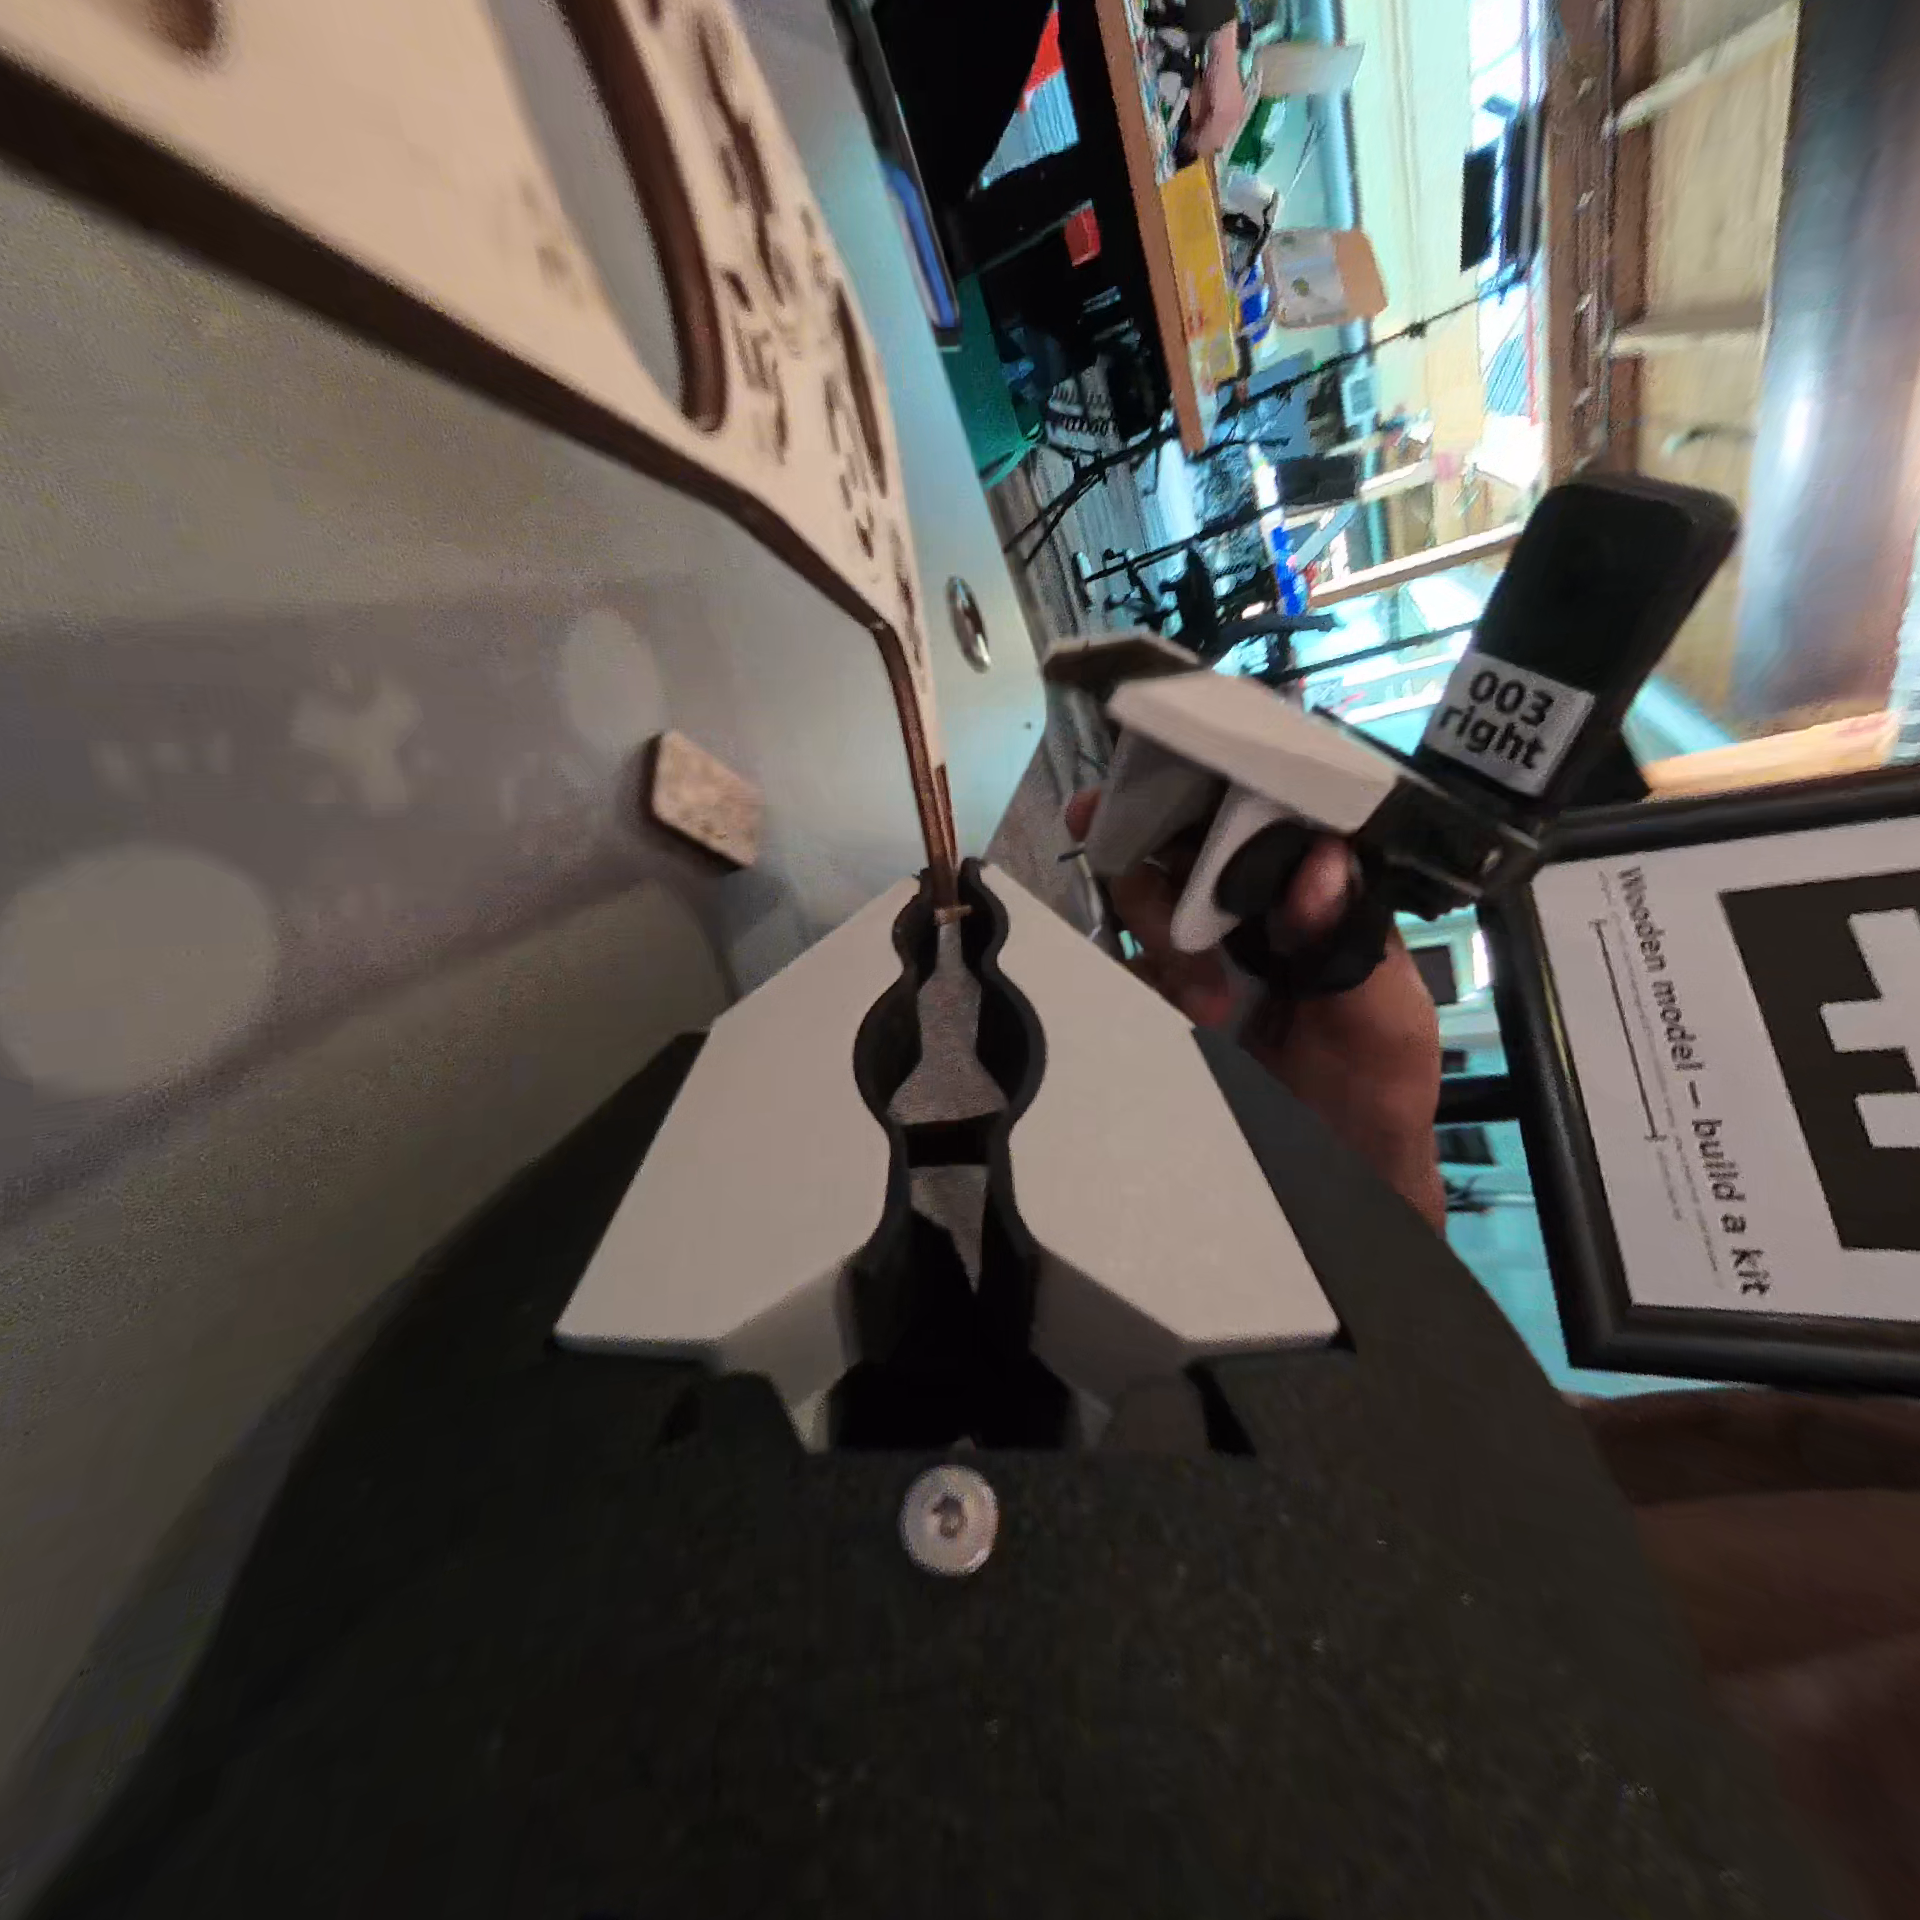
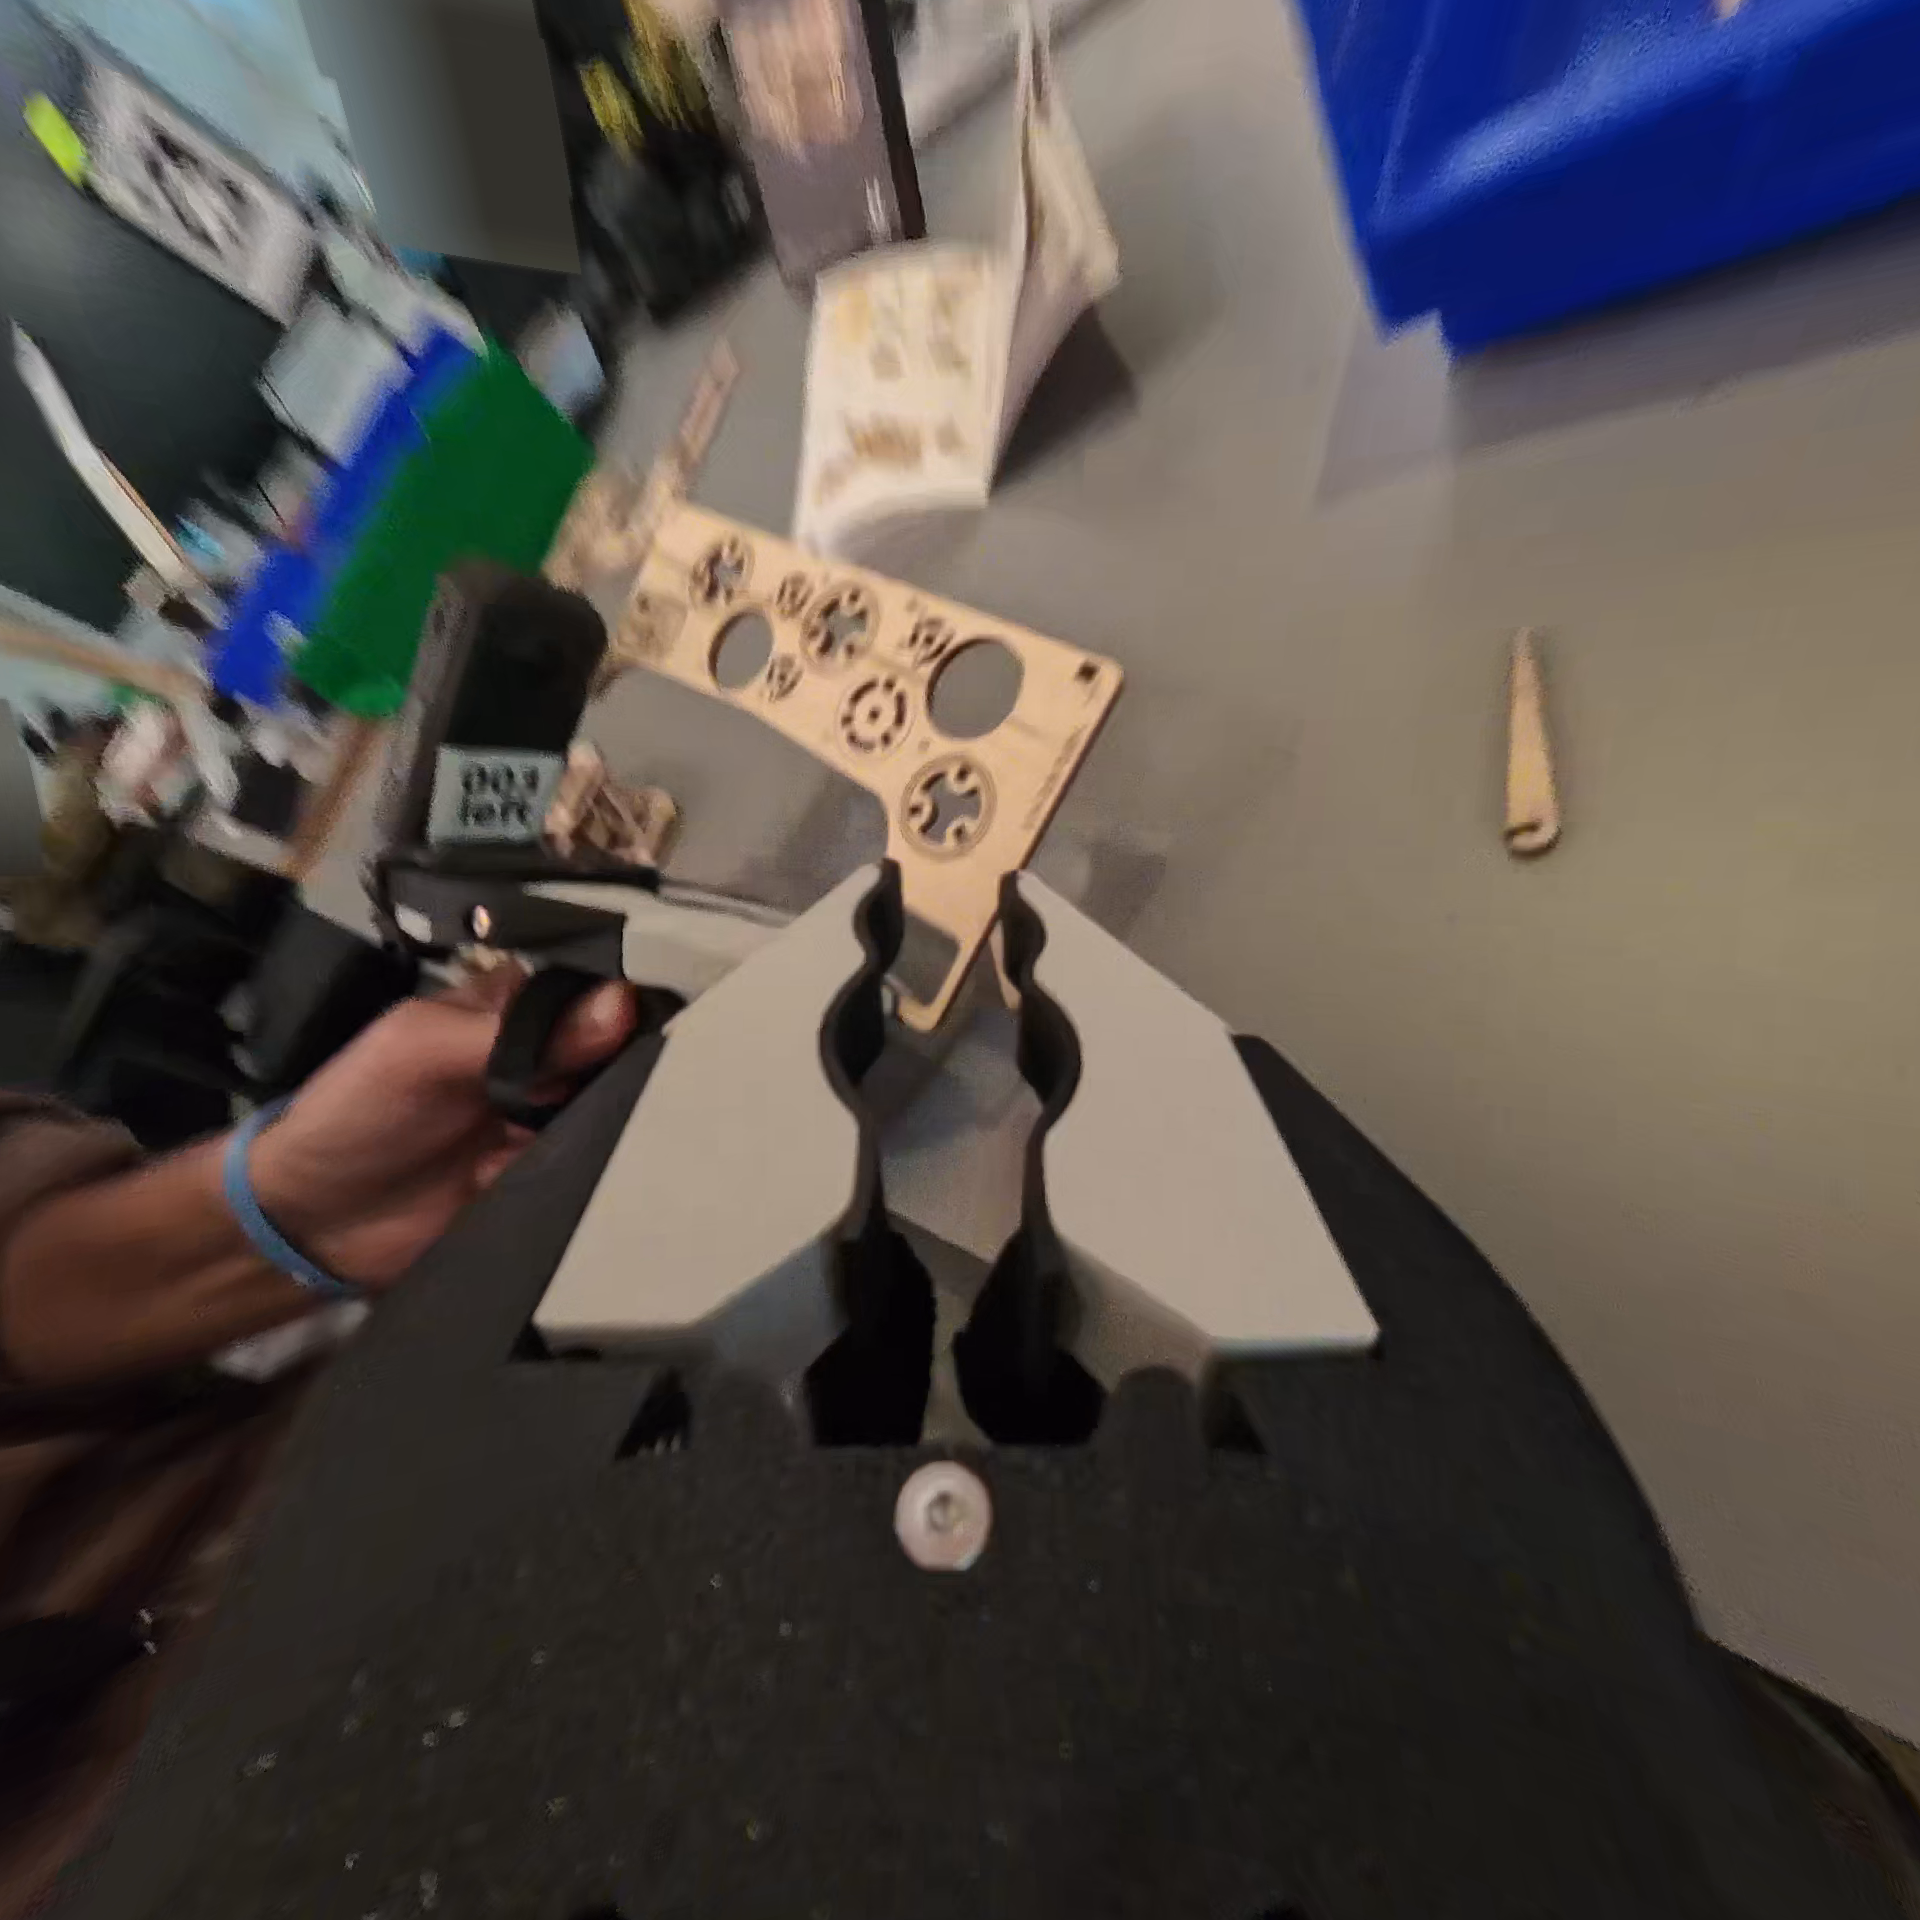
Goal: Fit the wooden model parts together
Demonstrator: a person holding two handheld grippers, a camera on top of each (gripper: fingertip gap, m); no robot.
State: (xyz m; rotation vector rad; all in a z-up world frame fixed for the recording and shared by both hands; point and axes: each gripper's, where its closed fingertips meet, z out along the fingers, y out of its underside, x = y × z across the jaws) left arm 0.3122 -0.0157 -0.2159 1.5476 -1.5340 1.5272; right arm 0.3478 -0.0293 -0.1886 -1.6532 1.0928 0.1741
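Observation:
A thin laser-cut wooden sheet (image 2: 1023, 743) with round holes and gear-shaped cut-outs is held tilted above the grey table. My left gripper (image 1: 948, 883) is shut on the sheet's edge near a corner. In the left wrist view the sheet (image 1: 416, 187) runs up and to the left, edge-on at the jaws. My right gripper (image 2: 948, 894) is open, and the sheet's lower corner shows between its fingers. In the left wrist view the right gripper (image 1: 1101, 748) is to the right of the sheet, apart from it. A small brownish flat thing shows at its tip; I cannot tell what it is.
A small rounded wooden piece (image 1: 701, 800) lies on the table (image 2: 1558, 1143). A tapered wooden stick (image 2: 1527, 748) lies to the right. A booklet (image 2: 904, 395) and a blue bin (image 2: 1610, 156) stand at the back. A framed sign (image 1: 1662, 1101) stands at the right. There is about 5 cm between the tips of the two grippers.

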